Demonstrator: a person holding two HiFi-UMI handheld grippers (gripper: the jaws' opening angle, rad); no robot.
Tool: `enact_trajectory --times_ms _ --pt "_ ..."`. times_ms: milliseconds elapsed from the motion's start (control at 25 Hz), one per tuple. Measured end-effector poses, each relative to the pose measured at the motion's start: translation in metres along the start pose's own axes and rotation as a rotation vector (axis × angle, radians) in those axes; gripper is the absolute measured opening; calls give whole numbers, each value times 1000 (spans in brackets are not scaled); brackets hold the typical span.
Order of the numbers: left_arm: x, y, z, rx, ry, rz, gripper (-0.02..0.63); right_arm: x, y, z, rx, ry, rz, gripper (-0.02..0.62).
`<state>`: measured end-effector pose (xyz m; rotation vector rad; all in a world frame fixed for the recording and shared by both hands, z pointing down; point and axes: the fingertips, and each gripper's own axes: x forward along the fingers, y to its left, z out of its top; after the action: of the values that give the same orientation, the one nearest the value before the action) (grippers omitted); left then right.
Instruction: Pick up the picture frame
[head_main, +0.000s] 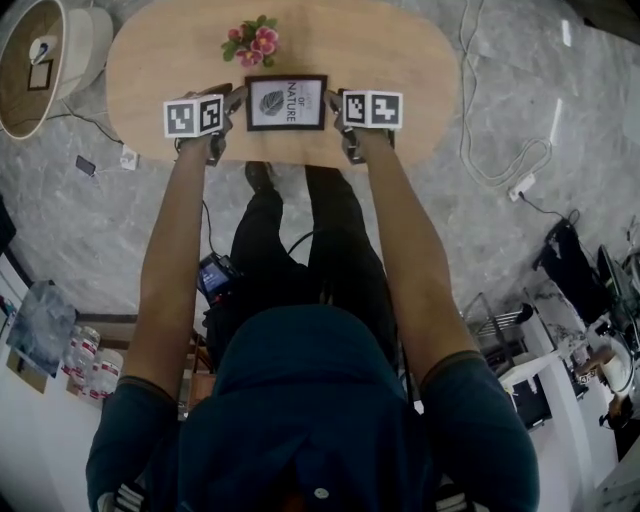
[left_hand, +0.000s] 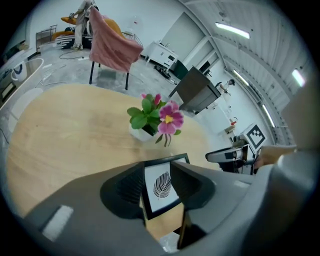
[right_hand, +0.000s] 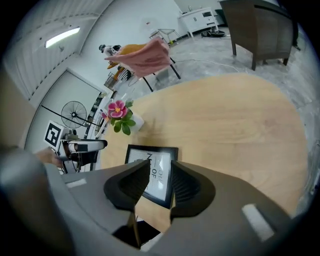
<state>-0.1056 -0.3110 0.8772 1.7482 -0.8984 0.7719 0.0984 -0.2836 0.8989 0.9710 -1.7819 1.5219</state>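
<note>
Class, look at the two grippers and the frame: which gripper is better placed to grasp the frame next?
Neither clearly. The left gripper and right gripper flank the frame, each with open jaws lined up on its own side edge and nothing gripped. This looks like a two-handed lift.

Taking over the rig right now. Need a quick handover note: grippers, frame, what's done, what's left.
Left gripper: open, at the left edge of the picture frame; the frame shows in the gap between its jaws, not gripped.
Right gripper: open, same at the frame's right edge.
Frame: on the table near the person's side, just short of the flowers.
Done: both grippers lined up on the frame.
Left: close on both edges, then lift.
</note>
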Motion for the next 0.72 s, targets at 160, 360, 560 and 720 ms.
enact_trajectory --times_ms 160,360,560,720 --pt "20 9 -24 -25 53 10 183 25 -8 -22 25 71 16 121" --pt "38 15 -47 -29 99 27 189 45 -14 -35 35 119 24 123" --pt "52 24 -64 -22 131 70 189 63 -21 -43 25 159 1 123" --pt "60 28 -73 -2 153 104 165 71 -24 -46 16 183 -30 123"
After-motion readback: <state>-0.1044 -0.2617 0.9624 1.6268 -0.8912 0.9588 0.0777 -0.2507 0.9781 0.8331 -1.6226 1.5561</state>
